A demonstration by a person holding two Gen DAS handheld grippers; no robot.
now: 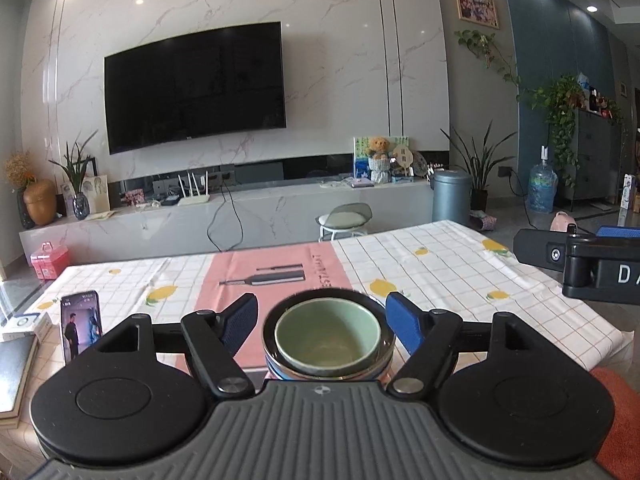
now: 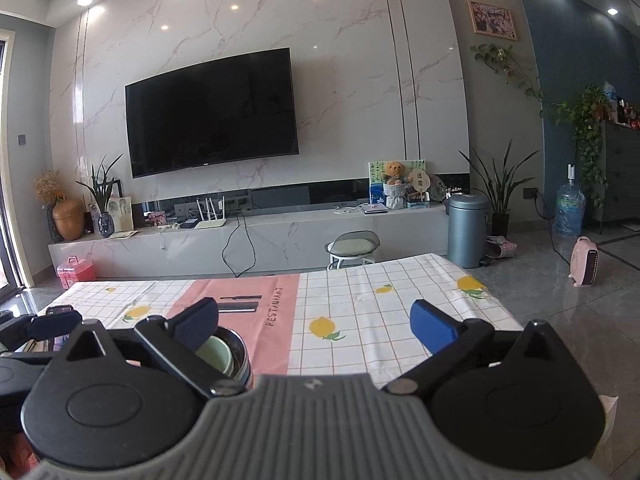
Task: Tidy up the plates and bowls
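Left gripper (image 1: 322,322) jaws wide, straddling the stacked bowls (image 1: 326,336) untouched at the table (image 1: 460,276) near edge. Right gripper (image 2: 316,322) wide open, empty; cloth beyond is bare.

Left claw (image 1: 322,322) sits level with its blue pads (image 1: 403,322) spread wide apart, gripping nothing. Right claw (image 2: 316,322) is splayed wide too, just off to its right, pointing the same way.
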